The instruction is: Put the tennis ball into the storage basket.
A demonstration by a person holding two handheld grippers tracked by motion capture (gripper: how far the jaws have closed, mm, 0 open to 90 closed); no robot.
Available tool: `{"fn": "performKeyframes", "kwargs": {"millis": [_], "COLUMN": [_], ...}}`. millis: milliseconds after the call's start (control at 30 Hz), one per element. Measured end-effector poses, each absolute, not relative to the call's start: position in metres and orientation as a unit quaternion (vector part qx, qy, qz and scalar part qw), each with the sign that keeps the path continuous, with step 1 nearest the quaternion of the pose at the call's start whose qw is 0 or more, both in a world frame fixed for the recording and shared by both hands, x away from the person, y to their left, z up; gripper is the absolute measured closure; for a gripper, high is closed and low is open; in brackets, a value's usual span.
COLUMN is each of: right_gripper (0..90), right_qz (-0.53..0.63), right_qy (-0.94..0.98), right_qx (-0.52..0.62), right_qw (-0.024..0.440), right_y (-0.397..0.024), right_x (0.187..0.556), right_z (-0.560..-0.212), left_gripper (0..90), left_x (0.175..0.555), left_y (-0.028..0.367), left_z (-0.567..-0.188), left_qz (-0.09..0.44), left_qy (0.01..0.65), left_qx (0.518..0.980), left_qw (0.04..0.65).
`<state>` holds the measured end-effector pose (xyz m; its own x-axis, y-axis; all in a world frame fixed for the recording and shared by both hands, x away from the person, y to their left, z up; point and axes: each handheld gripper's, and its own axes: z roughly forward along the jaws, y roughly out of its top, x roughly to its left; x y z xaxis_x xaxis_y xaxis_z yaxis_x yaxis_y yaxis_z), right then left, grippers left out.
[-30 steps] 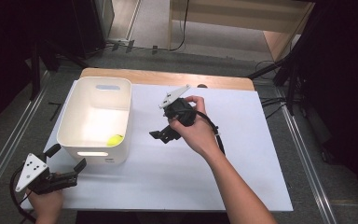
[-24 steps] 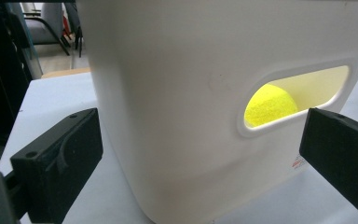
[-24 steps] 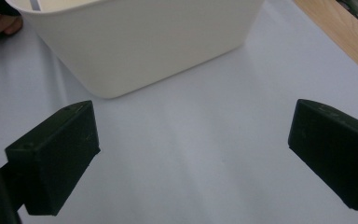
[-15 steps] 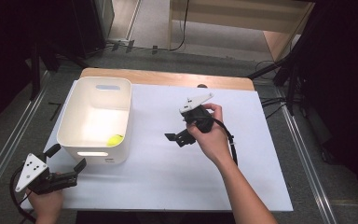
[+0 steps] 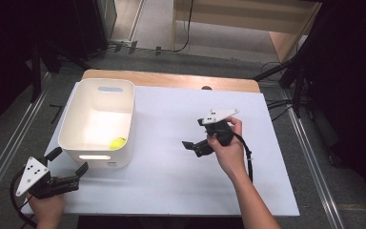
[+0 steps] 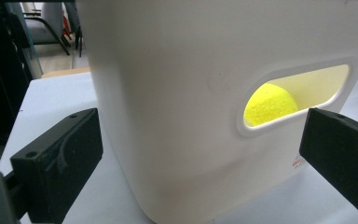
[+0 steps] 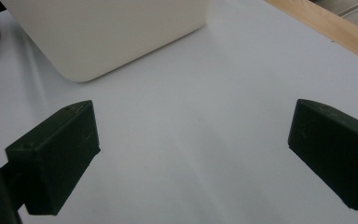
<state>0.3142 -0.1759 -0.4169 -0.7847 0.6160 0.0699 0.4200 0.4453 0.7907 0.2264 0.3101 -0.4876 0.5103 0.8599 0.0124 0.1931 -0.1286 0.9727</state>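
The yellow ball lies on the floor of the white bin, in the corner nearest the person and toward the middle of the table. In the left gripper view the ball shows through the handle slot in the bin's near wall, sitting just behind that wall. A ball has no long axis, so only direction matters. It lies forward and slightly to the right of the left gripper, which rests at the table's near left corner with its jaws spread wide and pointed at the bin's near wall, nothing between them. The right gripper hovers over the bare white tabletop, well apart from the bin, its jaws also spread and empty and aimed toward the bin. The left hand is probably nearer the ball, but the wall stands between; any reach would have to come over the rim.
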Motion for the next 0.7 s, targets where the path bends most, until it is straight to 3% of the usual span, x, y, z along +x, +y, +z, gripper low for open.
{"fn": "performKeyframes", "kwargs": {"millis": [700], "right_gripper": [1.0], "right_qz": [0.448], "right_qy": [0.805], "right_qx": [0.367], "right_qw": [0.127], "right_y": [-0.241], "right_x": [0.286], "right_z": [-0.456], "left_gripper": [0.0], "left_x": [0.226], "left_y": [0.309], "left_z": [-0.488], "left_qz": [0.312], "left_qy": [0.383], "left_qx": [0.687], "left_qw": [0.534]}}
